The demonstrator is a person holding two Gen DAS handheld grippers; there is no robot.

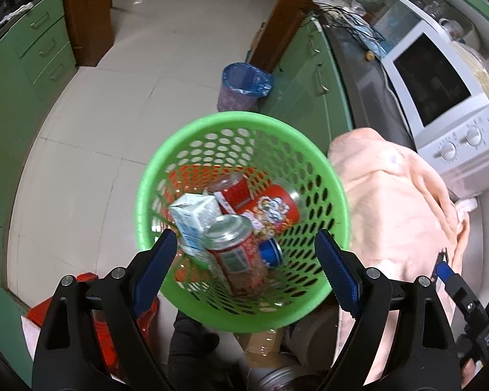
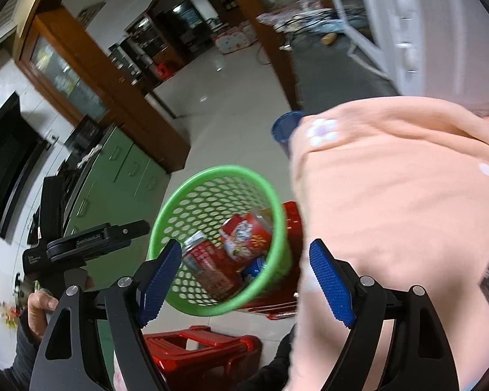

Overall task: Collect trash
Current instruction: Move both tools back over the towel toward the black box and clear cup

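Both wrist views look steeply down, sharing the green basket (image 1: pixel 244 123).

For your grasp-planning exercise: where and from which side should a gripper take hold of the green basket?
Grip the green basket by its rim, from above, one finger inside and one outside. The thick rolled rim is bare all round; the perforated wall below looks thin, and cans and a carton fill the bottom.

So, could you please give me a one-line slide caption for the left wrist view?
Open left tongs above a green basket holding cans and a carton, beside a peach cloth.
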